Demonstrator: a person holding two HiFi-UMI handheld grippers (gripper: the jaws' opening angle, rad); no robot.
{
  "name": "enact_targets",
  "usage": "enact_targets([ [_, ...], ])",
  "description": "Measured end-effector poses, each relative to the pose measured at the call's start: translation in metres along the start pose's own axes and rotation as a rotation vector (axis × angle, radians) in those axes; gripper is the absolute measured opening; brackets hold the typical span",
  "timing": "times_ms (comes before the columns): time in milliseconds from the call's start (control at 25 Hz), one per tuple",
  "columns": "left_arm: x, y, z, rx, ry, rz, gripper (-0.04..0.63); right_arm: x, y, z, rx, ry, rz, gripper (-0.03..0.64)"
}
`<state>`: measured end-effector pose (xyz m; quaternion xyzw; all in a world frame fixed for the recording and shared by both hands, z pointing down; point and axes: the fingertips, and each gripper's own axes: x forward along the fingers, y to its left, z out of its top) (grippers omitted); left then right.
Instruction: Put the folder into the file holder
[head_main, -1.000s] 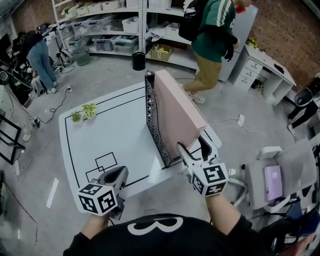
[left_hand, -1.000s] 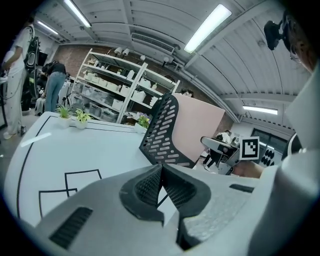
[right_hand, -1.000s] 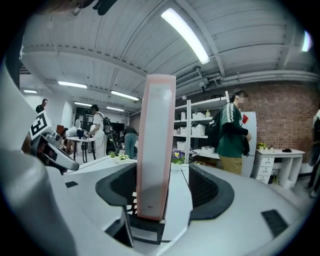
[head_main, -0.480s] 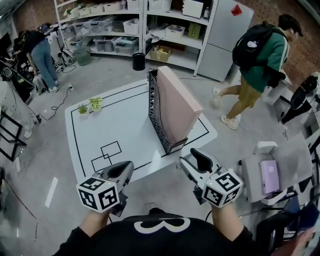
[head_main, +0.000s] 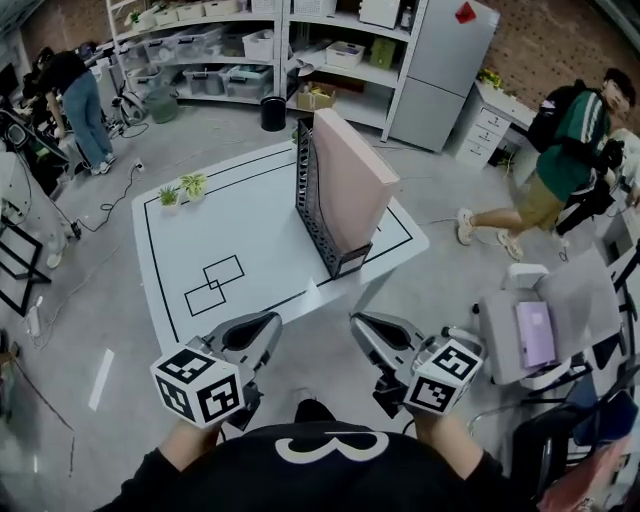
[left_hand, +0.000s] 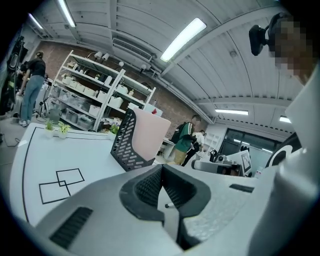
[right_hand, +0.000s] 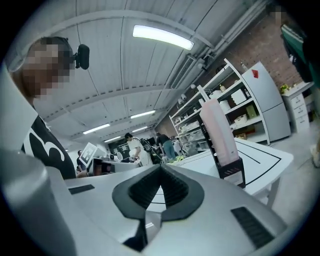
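The pink folder (head_main: 350, 180) stands upright inside the black perforated file holder (head_main: 312, 215) on the white table (head_main: 250, 235). Nothing touches it. Both grippers hang in front of my body, short of the table's front edge. My left gripper (head_main: 268, 322) is shut with nothing in it. My right gripper (head_main: 358, 324) is also shut and empty. The left gripper view has its closed pads (left_hand: 161, 170) aimed at the holder (left_hand: 124, 145) and folder (left_hand: 150, 132). In the right gripper view the folder (right_hand: 217, 130) rises from the holder (right_hand: 232, 171) beyond the closed gripper (right_hand: 161, 170).
Two small potted plants (head_main: 182, 190) sit at the table's far left corner, and black tape squares (head_main: 215, 282) mark its near left. A white chair (head_main: 540, 330) stands to my right. Shelves (head_main: 250, 50) line the back. One person (head_main: 565, 150) walks at the right, another (head_main: 70, 90) stands far left.
My right gripper let go of the folder, drew back toward my body and shut. The left gripper also came back a little. The person in green walked off to the right.
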<state>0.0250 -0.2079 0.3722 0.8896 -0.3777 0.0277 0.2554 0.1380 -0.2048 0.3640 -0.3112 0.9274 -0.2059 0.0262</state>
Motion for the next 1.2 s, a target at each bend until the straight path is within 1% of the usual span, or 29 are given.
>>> enact_targets([
  [200,-0.014,-0.016,-0.011,0.012,-0.003,-0.017,0.006,-0.005,0.023,-0.013,-0.009,0.017,0.03,0.003],
  [440,-0.033,-0.024,-0.014,0.025,-0.017,-0.001,0.006,-0.01,0.04,-0.019,-0.023,0.013,0.032,0.003],
  [840,-0.046,-0.027,-0.019,0.029,-0.019,0.009,0.006,-0.017,0.052,-0.026,-0.035,0.019,0.023,0.003],
  [1200,-0.038,-0.022,-0.02,0.04,-0.002,0.006,0.006,-0.011,0.044,-0.027,-0.039,0.03,0.016,0.003],
])
